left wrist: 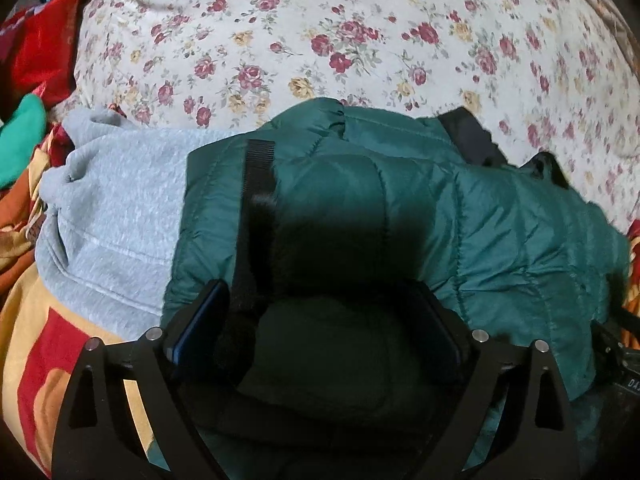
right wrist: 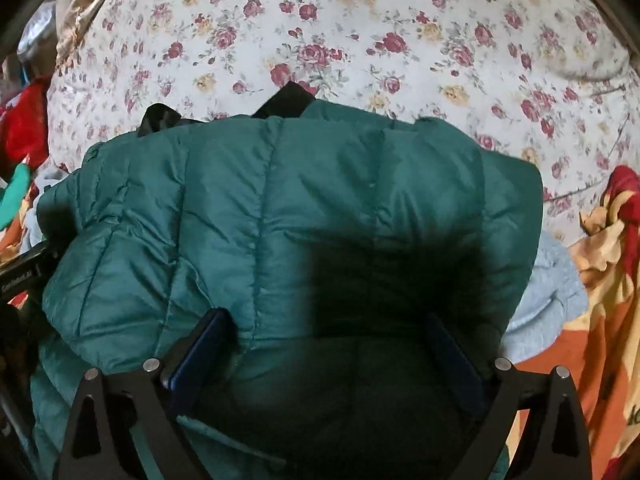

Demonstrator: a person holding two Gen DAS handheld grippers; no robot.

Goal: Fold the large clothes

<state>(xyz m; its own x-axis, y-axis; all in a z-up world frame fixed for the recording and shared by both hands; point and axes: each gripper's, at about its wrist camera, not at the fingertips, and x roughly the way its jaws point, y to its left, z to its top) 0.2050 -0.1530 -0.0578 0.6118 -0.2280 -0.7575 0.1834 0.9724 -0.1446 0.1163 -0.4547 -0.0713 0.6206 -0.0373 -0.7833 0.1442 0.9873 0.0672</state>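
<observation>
A dark green quilted puffer jacket (left wrist: 500, 216) lies bunched on the bed and fills the lower half of both views (right wrist: 248, 216). A black strap (left wrist: 258, 176) runs down its left side, and black trim (right wrist: 286, 100) shows at its far edge. My left gripper (left wrist: 316, 316) is open, its jaws spread wide with jacket fabric bulging between them. My right gripper (right wrist: 324, 344) is open too, jaws wide apart over the jacket. Both blue pads rest against the fabric without pinching it. The right gripper's body (left wrist: 624, 368) shows at the left wrist view's right edge.
A grey sweatshirt (left wrist: 116, 208) lies under the jacket's left side and peeks out on the right (right wrist: 544, 300). A floral bedsheet (left wrist: 320, 32) lies beyond. An orange, red and yellow blanket (right wrist: 600, 280) is beneath. Red and teal clothes (left wrist: 36, 80) lie at far left.
</observation>
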